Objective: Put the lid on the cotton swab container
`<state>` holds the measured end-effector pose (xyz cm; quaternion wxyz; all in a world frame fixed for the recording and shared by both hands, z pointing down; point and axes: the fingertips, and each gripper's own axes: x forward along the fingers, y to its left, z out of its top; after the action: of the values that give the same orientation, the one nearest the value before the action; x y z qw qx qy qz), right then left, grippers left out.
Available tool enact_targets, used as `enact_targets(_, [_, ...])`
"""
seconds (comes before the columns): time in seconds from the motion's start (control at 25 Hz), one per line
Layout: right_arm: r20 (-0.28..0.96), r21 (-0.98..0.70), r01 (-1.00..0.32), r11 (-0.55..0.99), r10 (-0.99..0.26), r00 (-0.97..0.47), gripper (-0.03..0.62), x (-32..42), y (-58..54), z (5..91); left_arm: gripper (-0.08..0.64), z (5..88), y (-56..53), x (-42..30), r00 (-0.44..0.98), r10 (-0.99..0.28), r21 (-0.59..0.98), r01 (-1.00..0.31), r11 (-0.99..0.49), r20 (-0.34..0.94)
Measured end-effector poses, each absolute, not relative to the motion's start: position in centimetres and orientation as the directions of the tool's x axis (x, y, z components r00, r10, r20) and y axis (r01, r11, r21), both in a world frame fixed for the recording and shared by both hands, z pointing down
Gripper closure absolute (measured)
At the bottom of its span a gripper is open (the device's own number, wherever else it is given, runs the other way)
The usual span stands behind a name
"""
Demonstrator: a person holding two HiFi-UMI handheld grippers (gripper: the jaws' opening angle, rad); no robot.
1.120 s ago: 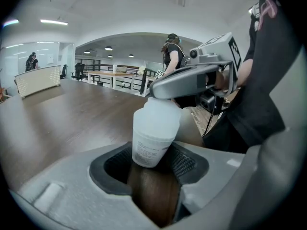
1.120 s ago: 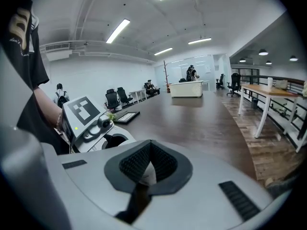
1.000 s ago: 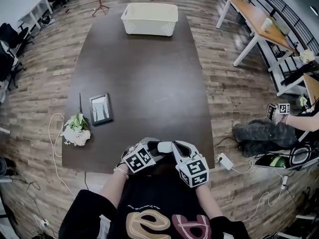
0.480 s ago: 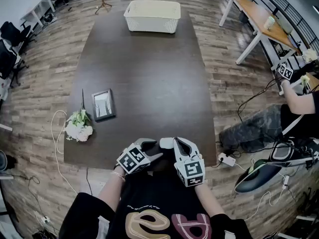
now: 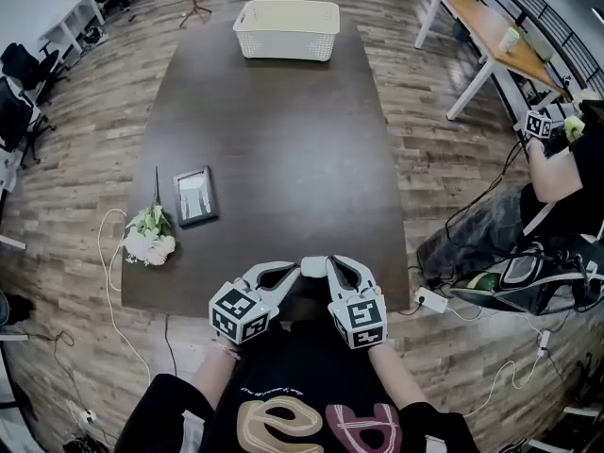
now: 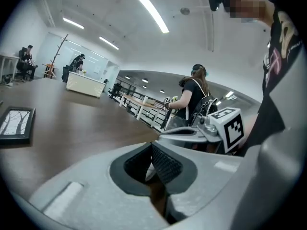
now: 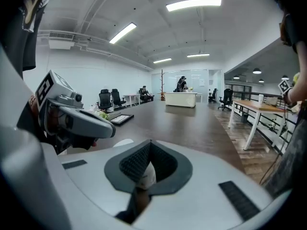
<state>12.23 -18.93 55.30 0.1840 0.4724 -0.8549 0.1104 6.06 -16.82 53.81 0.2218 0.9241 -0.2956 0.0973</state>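
My two grippers meet tip to tip at the near table edge, right in front of my body. The left gripper (image 5: 298, 271) has its ribbed pads (image 6: 165, 164) pressed together with nothing gripped. The right gripper (image 5: 328, 265) is also shut, its pads (image 7: 136, 162) touching. A small white thing (image 5: 313, 271) lies between the two tips; it also shows as a pale patch (image 7: 117, 143) on the dark table under the left gripper's nose. I cannot tell whether it is the lid. No cotton swab container can be made out.
On the dark table (image 5: 283, 130), a framed picture (image 5: 194, 197) lies at the left with white flowers (image 5: 148, 239) by the edge. A white basket (image 5: 287, 17) stands at the far end. To the right sits a person (image 5: 557, 196); a power strip (image 5: 427, 302) lies on the floor.
My left gripper's marker cube has slid left and towards me, and its jaws have closed. The right gripper has barely moved. The person at the right has shifted.
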Motion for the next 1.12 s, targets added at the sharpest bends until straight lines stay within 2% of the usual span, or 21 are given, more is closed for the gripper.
enact_targets(0.12, [0.415,-0.014,-0.852,0.524,-0.772,-0.481,0.584,12.3,-19.0,55.2,0.552,52.7,-17.0,7.9,0.824,-0.491,0.363,-0.566,-0.741,0.282])
enact_targets(0.36, [0.41,-0.014,-0.851,0.526,-0.773,-0.484,0.584,12.2,-19.0,55.1,0.552,54.4,-17.4,8.7,0.746,-0.55,0.261,-0.654,-0.71,0.375])
enact_targets(0.56, [0.397,-0.029,-0.85,0.527,-0.774,-0.493,0.584,12.4,-18.9,55.1,0.554,54.8,-17.3,8.8,0.702,-0.605,0.179,-0.695,-0.696,0.375])
enact_targets(0.72, [0.386,-0.02,-0.845,0.534,-0.776,-0.499,0.584,12.4,-18.8,55.0,0.555,54.6,-17.4,8.6,0.695,-0.641,0.204,-0.714,-0.67,0.326])
enact_targets(1.12, [0.393,-0.006,-0.858,0.514,-0.788,-0.474,0.586,12.3,-18.9,55.0,0.557,54.6,-17.6,8.4,0.688,-0.657,0.263,-0.725,-0.636,0.309])
